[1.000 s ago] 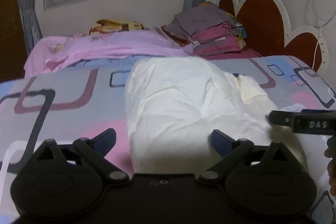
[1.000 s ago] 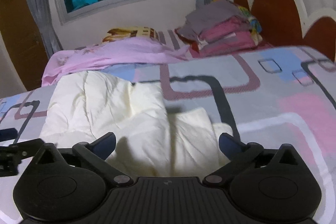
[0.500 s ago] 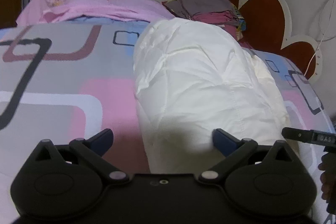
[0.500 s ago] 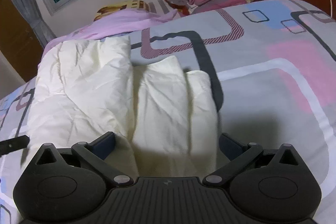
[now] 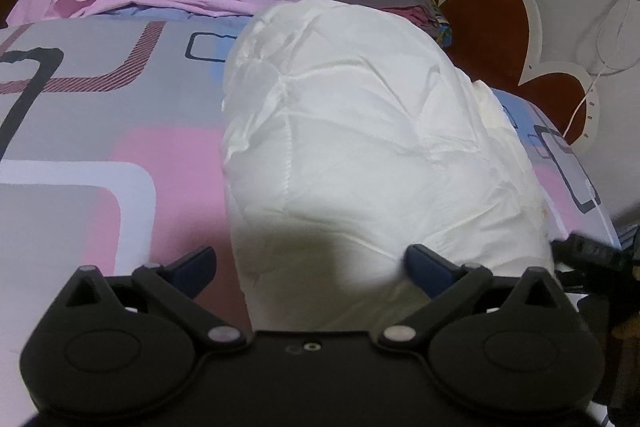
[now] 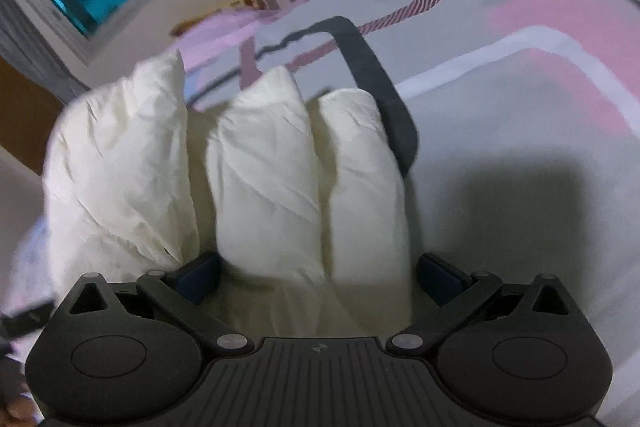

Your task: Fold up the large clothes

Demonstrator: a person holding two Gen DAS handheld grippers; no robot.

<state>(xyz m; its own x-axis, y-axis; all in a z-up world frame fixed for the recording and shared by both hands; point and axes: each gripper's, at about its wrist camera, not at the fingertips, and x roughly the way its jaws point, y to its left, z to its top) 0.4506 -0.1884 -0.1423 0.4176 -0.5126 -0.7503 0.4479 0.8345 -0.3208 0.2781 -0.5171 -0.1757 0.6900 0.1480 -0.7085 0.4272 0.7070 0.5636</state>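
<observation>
garment: white padded garment (image 5: 360, 147) bunched on bed (image 5: 120, 167)
left gripper (image 5: 308, 267): spread, near garment end
right gripper (image 6: 318, 273): spread, straddling folds

No readable text anywhere in my two views. The lettering on my other gripper is too blurred to read.
</observation>
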